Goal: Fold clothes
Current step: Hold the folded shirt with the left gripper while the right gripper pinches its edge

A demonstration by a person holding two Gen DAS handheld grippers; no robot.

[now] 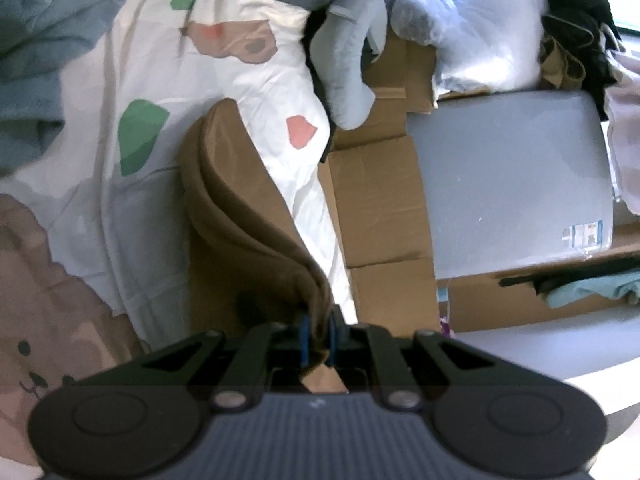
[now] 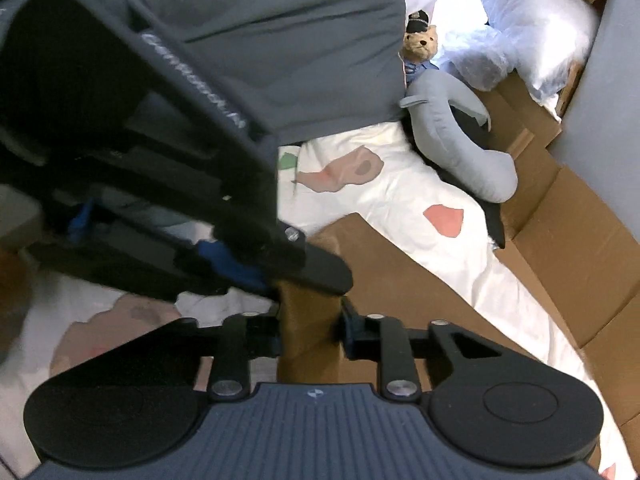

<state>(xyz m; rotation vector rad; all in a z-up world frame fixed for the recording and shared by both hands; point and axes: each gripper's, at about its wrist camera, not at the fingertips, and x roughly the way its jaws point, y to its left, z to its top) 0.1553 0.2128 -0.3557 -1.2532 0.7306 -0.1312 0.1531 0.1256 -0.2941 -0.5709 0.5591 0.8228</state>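
Left claw (image 1: 318, 338) clamped on brown garment (image 1: 240, 216); right claw (image 2: 310, 330) pinching same cloth, over printed sheet (image 1: 100, 168)

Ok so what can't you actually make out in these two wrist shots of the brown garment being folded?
- Brown garment: its type and full shape; the left gripper hides its near end in the left wrist view.
- Right wrist view: the left gripper's blurred body blocks the bedsheet behind it.
- Whether the right gripper's pads press the cloth: unclear.
- Teddy bear: mostly hidden behind a grey shirt.
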